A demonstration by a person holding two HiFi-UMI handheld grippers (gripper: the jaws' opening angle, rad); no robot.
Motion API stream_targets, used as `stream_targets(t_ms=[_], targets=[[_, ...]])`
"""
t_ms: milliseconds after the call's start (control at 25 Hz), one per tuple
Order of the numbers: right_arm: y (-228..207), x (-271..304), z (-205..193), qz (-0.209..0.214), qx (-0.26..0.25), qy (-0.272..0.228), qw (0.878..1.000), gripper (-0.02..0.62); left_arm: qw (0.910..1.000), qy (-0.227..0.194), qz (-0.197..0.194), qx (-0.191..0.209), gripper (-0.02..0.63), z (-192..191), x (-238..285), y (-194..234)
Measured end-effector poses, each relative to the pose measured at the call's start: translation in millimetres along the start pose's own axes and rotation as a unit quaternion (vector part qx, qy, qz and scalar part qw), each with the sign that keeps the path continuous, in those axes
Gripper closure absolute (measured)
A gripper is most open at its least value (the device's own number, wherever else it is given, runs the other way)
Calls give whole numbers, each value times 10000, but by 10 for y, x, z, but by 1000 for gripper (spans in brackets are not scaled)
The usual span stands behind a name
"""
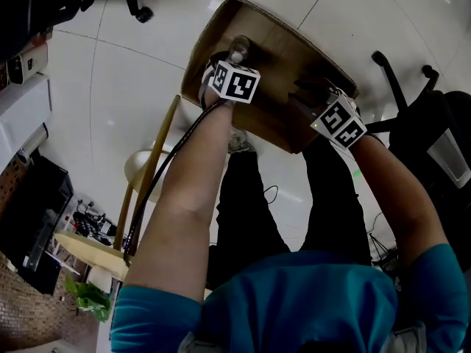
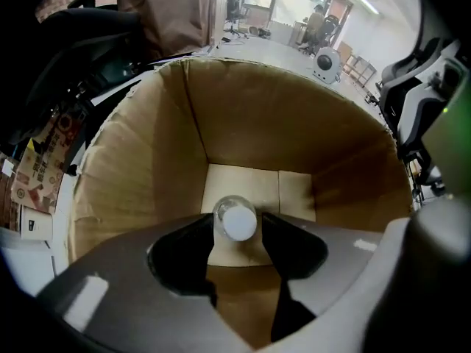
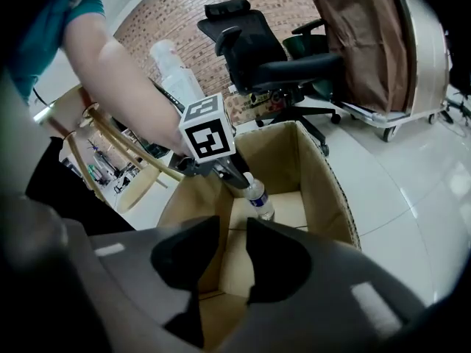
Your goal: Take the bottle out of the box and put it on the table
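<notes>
An open cardboard box (image 1: 276, 50) stands on the white floor. A clear bottle (image 2: 236, 220) with a white cap stands upright on its bottom. My left gripper (image 2: 237, 235) points straight down into the box (image 2: 257, 116). Its jaws are open and flank the cap without visibly pressing it. In the right gripper view the left gripper (image 3: 240, 179) reaches the top of the bottle (image 3: 260, 201). My right gripper (image 3: 234, 250) hovers open above the box's near rim (image 3: 333, 186) with nothing between its jaws. From the head view the bottle (image 1: 238, 49) shows just beyond the left gripper (image 1: 229, 63); the right gripper (image 1: 318, 101) is over the box's right side.
A wooden chair (image 1: 147, 175) stands left of the box. A black office chair (image 3: 257, 50) and a brown wrapped bundle (image 3: 360, 35) are behind it. Another chair's base (image 1: 397, 79) lies at the right. The person's legs stand close to the box's near side.
</notes>
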State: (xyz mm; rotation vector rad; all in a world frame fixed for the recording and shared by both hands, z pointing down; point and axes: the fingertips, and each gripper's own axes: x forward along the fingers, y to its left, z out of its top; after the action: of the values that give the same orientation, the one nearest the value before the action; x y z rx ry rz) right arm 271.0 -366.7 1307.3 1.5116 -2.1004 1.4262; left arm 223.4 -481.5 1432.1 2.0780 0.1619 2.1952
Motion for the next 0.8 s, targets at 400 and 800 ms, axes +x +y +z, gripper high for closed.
stream_targets(t_ms=[400,800], targets=[[-36,24,82,-5,69,-187,9998,479,9988,99,268,405,453,-33,180,-73],[153,-332,305,-97,-15,-68,9999,479,9994,114,184,261,454,-36,-428,-249]])
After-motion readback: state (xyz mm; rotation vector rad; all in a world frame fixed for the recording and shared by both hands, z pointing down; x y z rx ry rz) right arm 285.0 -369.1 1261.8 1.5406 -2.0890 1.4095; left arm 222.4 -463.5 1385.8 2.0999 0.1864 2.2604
